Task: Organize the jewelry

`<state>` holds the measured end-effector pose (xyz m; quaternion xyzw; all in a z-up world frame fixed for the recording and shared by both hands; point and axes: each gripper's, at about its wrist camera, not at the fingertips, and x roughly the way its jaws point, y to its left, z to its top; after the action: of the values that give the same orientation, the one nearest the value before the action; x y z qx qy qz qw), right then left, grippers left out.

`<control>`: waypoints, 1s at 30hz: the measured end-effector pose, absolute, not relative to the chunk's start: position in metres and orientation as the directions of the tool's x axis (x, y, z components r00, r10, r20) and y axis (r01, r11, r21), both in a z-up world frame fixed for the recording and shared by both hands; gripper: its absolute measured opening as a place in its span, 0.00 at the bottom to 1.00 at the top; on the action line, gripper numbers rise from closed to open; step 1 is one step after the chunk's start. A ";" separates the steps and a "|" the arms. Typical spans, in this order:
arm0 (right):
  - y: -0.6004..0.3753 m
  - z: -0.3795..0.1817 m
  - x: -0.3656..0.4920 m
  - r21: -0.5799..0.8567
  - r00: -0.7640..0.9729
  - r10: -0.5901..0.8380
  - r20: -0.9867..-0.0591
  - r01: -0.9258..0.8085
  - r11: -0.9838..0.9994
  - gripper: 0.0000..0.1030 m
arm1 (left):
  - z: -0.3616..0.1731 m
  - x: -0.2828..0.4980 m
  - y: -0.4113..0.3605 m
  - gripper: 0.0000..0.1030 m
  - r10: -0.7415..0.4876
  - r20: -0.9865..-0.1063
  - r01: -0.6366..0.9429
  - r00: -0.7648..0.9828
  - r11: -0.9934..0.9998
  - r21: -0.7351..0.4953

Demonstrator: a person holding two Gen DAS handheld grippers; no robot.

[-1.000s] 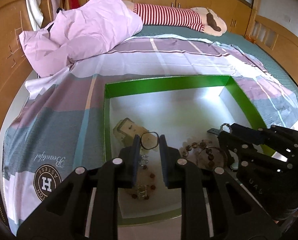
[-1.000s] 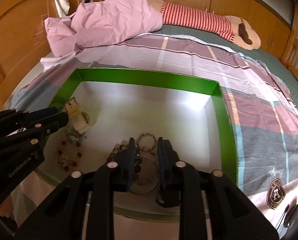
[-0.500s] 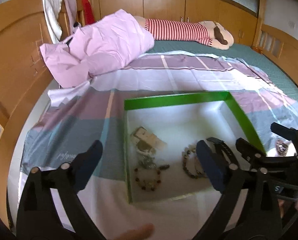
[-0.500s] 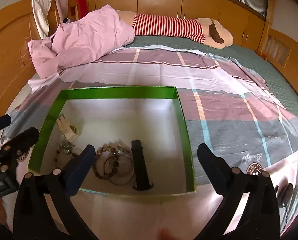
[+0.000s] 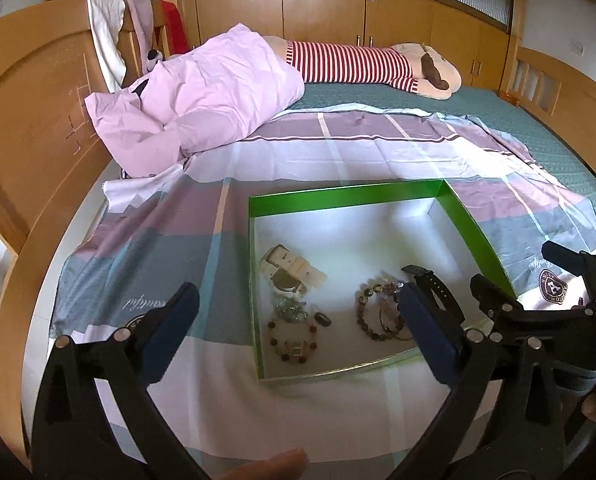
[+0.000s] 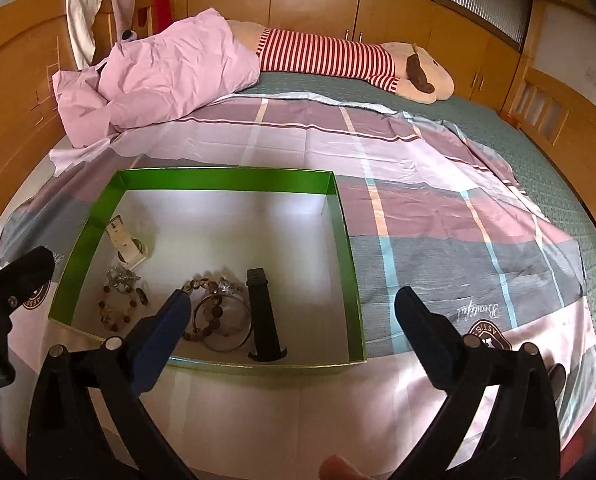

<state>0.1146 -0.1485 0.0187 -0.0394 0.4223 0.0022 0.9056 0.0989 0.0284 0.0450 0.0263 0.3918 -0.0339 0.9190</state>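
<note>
A green-walled box (image 5: 340, 197) (image 6: 225, 179) with a white floor lies on the bedspread. Inside it are a cream watch (image 5: 291, 270) (image 6: 126, 244), a red bead bracelet (image 5: 293, 340) (image 6: 117, 312), a brown bead bracelet with a metal bangle (image 5: 380, 314) (image 6: 221, 320) and a black watch strap (image 5: 434, 288) (image 6: 262, 320). My left gripper (image 5: 293, 332) is open wide and empty, held back above the box's near edge. My right gripper (image 6: 291, 320) is open wide and empty, also above the near edge. Each gripper shows at the side of the other's view.
A crumpled pink duvet (image 5: 201, 92) and a striped plush toy (image 5: 362, 66) lie at the far side of the bed. A wooden headboard (image 5: 29, 112) stands at the left, wooden cupboards (image 6: 338, 8) behind.
Both grippers have opened from nearly shut to wide and pulled up and back from the box. The ring held by the left gripper is no longer between its fingers.
</note>
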 end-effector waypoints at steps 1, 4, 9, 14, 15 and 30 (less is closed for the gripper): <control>-0.148 0.019 0.114 -0.071 0.643 -0.029 -0.765 -0.039 0.997 0.97 | 0.045 0.099 0.028 0.96 -0.044 -0.723 0.084 0.689 0.996 0.020; -0.146 0.019 0.114 -0.076 0.642 -0.030 -0.766 -0.044 0.996 0.97 | 0.044 0.098 0.028 0.96 -0.044 -0.723 0.084 0.689 0.996 0.020; -0.145 0.019 0.112 -0.080 0.643 -0.030 -0.765 -0.049 0.996 0.97 | 0.044 0.098 0.028 0.96 -0.044 -0.725 0.084 0.687 0.996 0.020; -0.144 0.019 0.111 -0.081 0.644 -0.031 -0.765 -0.048 0.996 0.97 | 0.043 0.098 0.029 0.96 -0.046 -0.726 0.086 0.686 0.996 0.019; -0.144 0.019 0.111 -0.081 0.644 -0.031 -0.765 -0.048 0.996 0.97 | 0.043 0.098 0.029 0.96 -0.045 -0.726 0.085 0.686 0.996 0.018; -0.144 0.017 0.111 -0.084 0.641 -0.033 -0.767 -0.049 0.995 0.97 | 0.042 0.098 0.030 0.96 -0.045 -0.729 0.087 0.683 0.996 0.020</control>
<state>0.1107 -0.1439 0.0168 -0.0485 0.4239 0.0045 0.9044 0.0980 0.0295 0.0417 0.0265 0.3964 -0.0358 0.9170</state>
